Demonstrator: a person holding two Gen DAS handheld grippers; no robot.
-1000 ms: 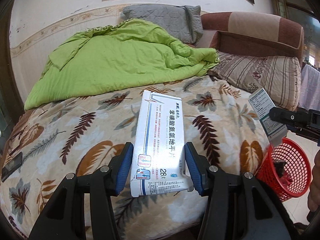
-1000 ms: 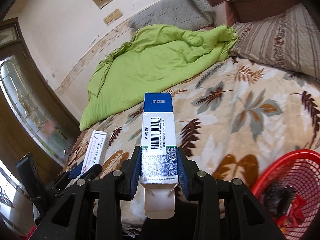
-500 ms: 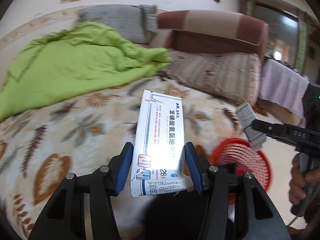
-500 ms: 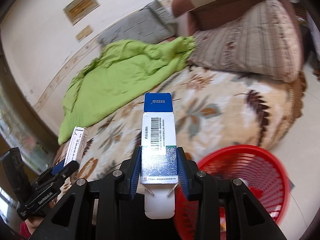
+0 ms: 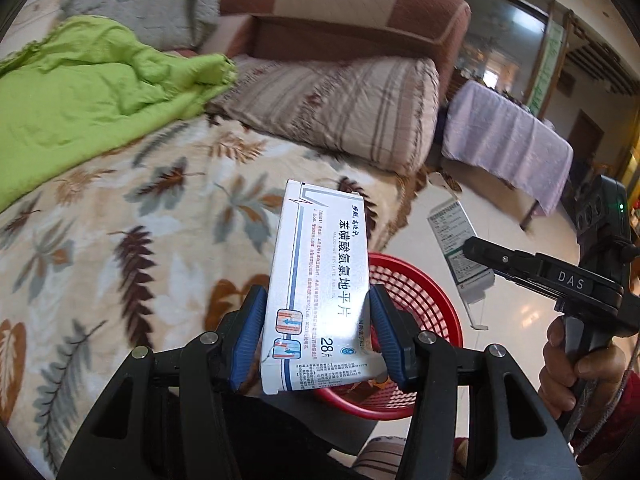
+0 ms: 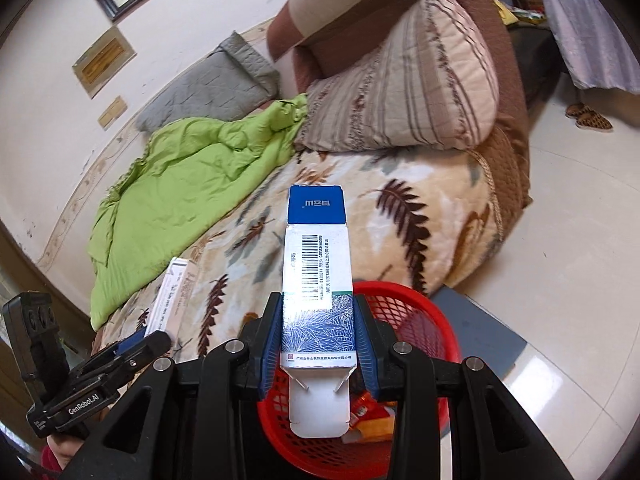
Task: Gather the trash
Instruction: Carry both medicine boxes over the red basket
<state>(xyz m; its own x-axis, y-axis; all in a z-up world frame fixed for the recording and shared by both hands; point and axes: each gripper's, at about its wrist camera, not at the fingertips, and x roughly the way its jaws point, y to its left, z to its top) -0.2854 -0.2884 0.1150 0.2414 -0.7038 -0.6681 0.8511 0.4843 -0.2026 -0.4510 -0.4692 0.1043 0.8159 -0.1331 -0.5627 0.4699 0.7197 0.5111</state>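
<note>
- The white medicine box (image 5: 320, 288) is sitting upright-ish between the blue pads of the left gripper (image 5: 316, 340), which is pinching it by its long sides; its far end is leaning forward over the bed edge
- The blue-and-white carton (image 6: 318, 280) is being pinched the same way in the right gripper (image 6: 318, 344), its opened white flap hanging back toward the camera and its blue end flap pointing ahead
- The red mesh basket (image 6: 424, 320) is lying just beneath and ahead of both tools on the pale floor, beside the bed; some orange and white scraps (image 6: 370, 420) are showing inside it under the right gripper's carton
- In the left wrist view the right gripper is appearing off to the right, gripped by a hand (image 5: 576, 368), its carton jutting past the basket's far side
- In the right wrist view the left gripper is sitting low to the left with its white box slanting over the bed
- Ahead of the tools a leaf-patterned blanket (image 6: 400, 184) is covering the bed, with a green quilt (image 5: 80, 92), a striped pillow (image 5: 352, 108) and a grey pillow (image 5: 140, 4) lying farther on
</note>
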